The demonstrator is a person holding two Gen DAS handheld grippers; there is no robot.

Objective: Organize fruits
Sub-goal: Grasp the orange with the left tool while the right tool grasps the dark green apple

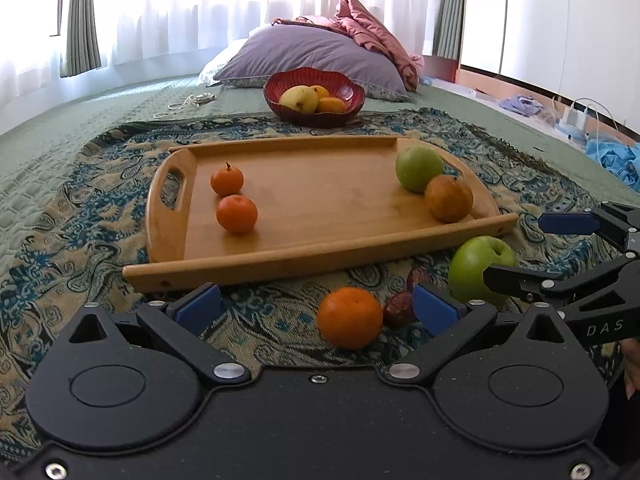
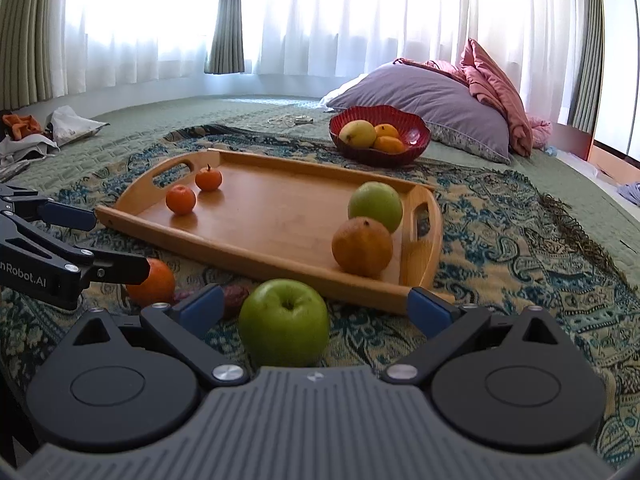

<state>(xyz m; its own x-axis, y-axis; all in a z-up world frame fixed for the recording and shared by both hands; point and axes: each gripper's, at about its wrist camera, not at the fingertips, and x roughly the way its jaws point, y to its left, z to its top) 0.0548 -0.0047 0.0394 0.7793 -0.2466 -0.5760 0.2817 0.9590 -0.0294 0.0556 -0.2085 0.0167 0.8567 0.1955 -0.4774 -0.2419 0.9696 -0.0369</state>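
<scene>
A wooden tray [image 1: 320, 208] [image 2: 280, 224] lies on a patterned cloth. It holds two small tangerines [image 1: 236, 214] [image 2: 181, 199], a green apple [image 1: 418, 168] [image 2: 375, 205] and a dull orange [image 1: 448, 198] [image 2: 362, 246]. In front of the tray lie an orange [image 1: 350, 317] [image 2: 158, 280], a green apple [image 1: 478, 268] [image 2: 285, 323] and two dark dates [image 1: 400, 308] [image 2: 236, 296]. My left gripper [image 1: 316, 308] is open with the orange between its fingers. My right gripper [image 2: 316, 308] is open around the near green apple. A red bowl [image 1: 352, 94] [image 2: 416, 132] holds a yellow mango and oranges.
A purple pillow [image 1: 312, 56] [image 2: 432, 96] and pink blanket [image 1: 376, 36] lie behind the bowl. A cord [image 1: 184, 102] lies on the green bedspread. Cables and a charger [image 1: 576, 118] sit at the right; clothes and paper [image 2: 60, 128] at the left.
</scene>
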